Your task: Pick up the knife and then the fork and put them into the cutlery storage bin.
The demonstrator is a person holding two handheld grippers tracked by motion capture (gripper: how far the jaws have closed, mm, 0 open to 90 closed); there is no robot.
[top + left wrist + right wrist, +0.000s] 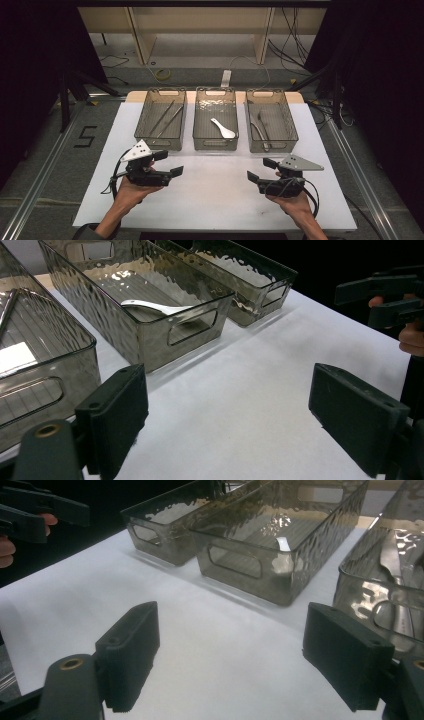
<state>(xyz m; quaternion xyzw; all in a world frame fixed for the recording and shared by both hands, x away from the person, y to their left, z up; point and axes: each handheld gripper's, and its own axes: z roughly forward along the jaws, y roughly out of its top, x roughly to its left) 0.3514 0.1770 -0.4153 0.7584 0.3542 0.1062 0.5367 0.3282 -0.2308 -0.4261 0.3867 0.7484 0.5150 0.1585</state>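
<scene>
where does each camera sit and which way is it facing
High view: above the person's side, looking forward and down on the white table and three bins; forearms, left claw, right claw.
Left gripper view: on the left claw, facing the middle bin.
Right gripper view: on the right claw.
All share the middle bin's white spoon.

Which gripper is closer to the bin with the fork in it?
Right. The right gripper sits just below the fork bin at the table's right side. The left gripper is across the table, below the leftmost bin, two bins away.
</scene>
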